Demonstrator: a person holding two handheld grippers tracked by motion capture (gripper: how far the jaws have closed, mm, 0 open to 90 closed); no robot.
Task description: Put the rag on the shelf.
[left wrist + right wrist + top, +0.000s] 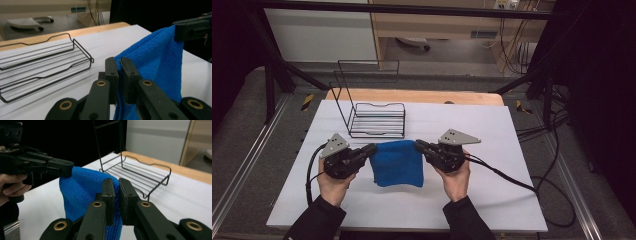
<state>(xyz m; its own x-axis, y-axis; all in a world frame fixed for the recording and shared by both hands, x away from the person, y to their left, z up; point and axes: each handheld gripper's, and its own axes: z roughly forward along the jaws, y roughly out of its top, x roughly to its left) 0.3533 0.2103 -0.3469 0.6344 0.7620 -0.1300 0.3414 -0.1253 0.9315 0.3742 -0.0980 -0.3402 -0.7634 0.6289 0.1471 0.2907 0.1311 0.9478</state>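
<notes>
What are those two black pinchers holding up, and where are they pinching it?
A blue cloth. The left gripper pinches its top left corner, the right gripper its top right corner, so it hangs between them.

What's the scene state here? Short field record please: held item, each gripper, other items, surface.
held item: blue cloth, folded, hanging between the two grippers, top edge stretched between them
left gripper: jaws shut on the cloth's left top corner
right gripper: jaws shut on the cloth's right top corner
cloth contact: whether its lower edge touches the table cannot be told
other items: black wire rack behind the cloth, nothing in it
surface: white table top, wooden edge at the far side
</notes>
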